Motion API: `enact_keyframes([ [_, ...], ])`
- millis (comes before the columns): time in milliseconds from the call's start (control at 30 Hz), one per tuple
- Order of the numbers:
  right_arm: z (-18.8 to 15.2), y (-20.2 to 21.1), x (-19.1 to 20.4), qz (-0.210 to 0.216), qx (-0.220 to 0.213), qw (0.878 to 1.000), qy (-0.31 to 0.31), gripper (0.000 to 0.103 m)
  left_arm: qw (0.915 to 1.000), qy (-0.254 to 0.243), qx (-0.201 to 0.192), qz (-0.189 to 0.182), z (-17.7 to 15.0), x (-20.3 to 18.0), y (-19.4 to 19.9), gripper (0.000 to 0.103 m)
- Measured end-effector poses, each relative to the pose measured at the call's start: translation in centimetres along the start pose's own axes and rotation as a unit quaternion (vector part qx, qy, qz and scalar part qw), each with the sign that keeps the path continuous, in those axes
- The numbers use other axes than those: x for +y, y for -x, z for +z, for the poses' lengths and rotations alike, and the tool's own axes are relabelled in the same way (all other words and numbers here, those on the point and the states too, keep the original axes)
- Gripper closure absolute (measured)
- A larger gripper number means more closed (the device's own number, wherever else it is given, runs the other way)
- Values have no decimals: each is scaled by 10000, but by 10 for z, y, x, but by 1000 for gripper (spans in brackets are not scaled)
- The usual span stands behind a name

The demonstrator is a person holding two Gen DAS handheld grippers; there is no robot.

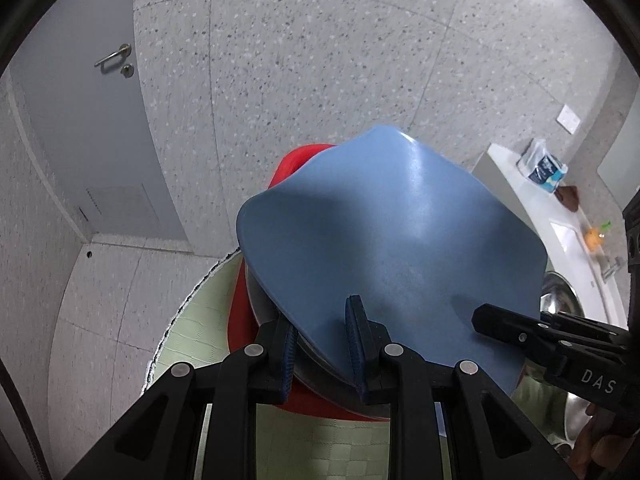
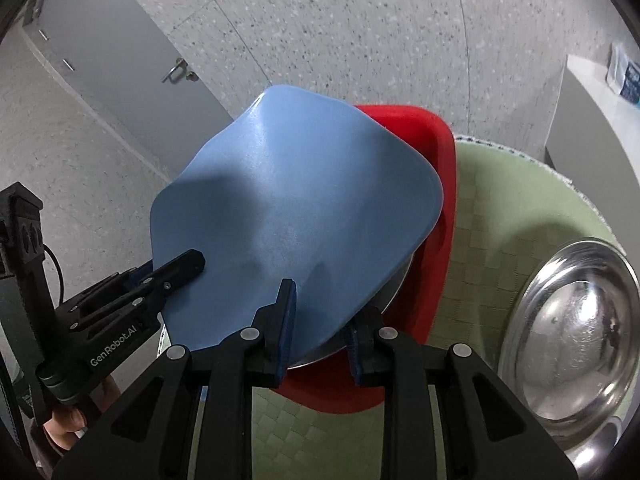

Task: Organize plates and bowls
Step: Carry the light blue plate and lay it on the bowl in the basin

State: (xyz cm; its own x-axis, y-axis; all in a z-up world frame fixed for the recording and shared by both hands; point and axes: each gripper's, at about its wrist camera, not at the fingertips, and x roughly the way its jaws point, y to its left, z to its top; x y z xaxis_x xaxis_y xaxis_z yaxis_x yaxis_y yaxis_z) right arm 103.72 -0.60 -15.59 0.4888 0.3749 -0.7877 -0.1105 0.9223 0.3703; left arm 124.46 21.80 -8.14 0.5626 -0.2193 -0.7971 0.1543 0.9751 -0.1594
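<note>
Here, a blue plate (image 1: pixel 400 248) is gripped at its near edge by the left gripper (image 1: pixel 325 354) and by the right gripper (image 2: pixel 320 336), each clenched on it together with a steel rim beneath. The plate is held tilted over a red plate (image 2: pixel 436 216) on the green mat (image 2: pixel 520 208); a steel bowl (image 2: pixel 572 332) sits nearby.

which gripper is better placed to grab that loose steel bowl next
Right, probably. The steel bowl lies on the green mat just beside the right gripper, away from the left gripper. Both grippers now clamp the blue plate.
</note>
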Motion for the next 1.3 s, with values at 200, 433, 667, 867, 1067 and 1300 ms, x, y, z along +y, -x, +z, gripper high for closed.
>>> enact_keyframes([
  [200,1,-8,-3,123,82,9998,-125,75,10000,37,-4,25,5,-4,-5,82],
  [433,7,-9,-4,485,176,9982,-318,46,9998,28,99,155,2,-11,-9,81],
  [667,15,-4,-8,706,276,9953,-611,32,9994,98,192,253,5,-20,-15,76],
  [867,19,4,-9,504,127,9960,-726,18,9996,31,106,268,6,-35,-11,45],
  [1067,14,18,-8,375,-144,9973,-621,18,9993,54,-157,336,-6,-46,8,12],
  [1300,-8,49,-5,82,-460,9972,-585,18,9986,-38,-444,270,-30,-59,47,7],
])
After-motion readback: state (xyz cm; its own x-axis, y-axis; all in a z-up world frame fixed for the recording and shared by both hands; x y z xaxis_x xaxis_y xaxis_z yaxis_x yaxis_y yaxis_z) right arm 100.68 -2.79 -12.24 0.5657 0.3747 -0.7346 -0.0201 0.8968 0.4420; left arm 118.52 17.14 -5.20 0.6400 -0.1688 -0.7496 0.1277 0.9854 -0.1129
